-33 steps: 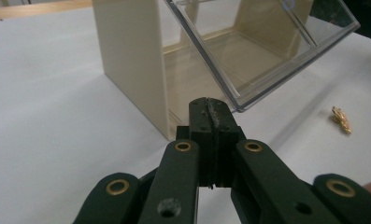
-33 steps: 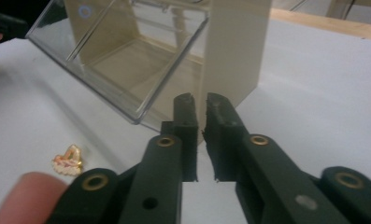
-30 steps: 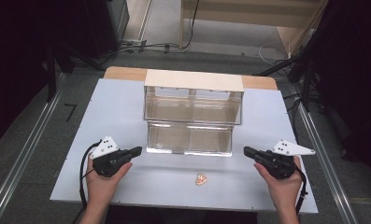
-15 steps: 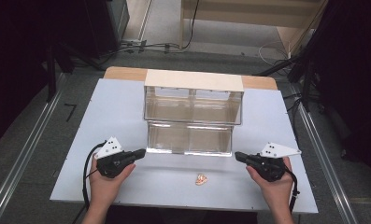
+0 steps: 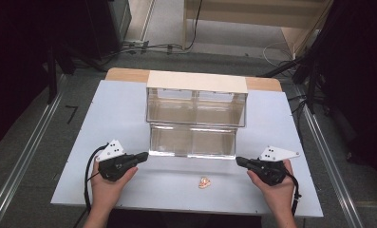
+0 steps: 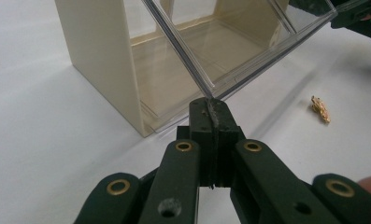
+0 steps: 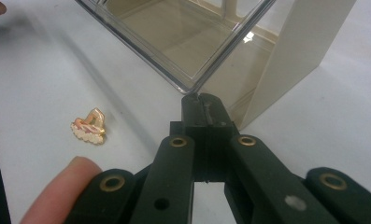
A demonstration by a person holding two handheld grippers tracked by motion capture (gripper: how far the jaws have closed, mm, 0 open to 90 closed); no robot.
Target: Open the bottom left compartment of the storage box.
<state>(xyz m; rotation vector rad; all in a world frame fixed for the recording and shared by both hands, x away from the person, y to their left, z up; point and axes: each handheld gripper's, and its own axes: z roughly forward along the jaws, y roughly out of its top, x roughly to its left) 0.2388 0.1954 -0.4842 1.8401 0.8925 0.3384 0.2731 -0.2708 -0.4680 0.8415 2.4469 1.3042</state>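
A cream cabinet (image 5: 196,81) with clear plastic drawers stands mid-table. Its lower drawer (image 5: 192,140) is pulled out toward me. My left gripper (image 5: 142,156) is shut, its tip against the drawer's front left corner. In the left gripper view, the shut left gripper (image 6: 212,105) meets the clear drawer's edge (image 6: 248,70). My right gripper (image 5: 239,161) is also shut, at the front right corner. The right gripper view puts that gripper (image 7: 203,101) just under the drawer's corner (image 7: 192,60). A small gold and pink charm (image 5: 204,182) lies on the table in front of the drawer, and is seen as a charm (image 7: 89,127) and charm (image 6: 319,108).
The white table (image 5: 115,109) has free room left and right of the cabinet. A wooden strip (image 5: 124,74) runs behind it. Metal rails (image 5: 29,156) flank the table on the floor. My fingertip (image 7: 61,186) shows beside the right gripper.
Both grippers have moved inward, the left to the right and the right to the left, until their tips reach the pulled-out drawer's front corners. The charm has not moved.
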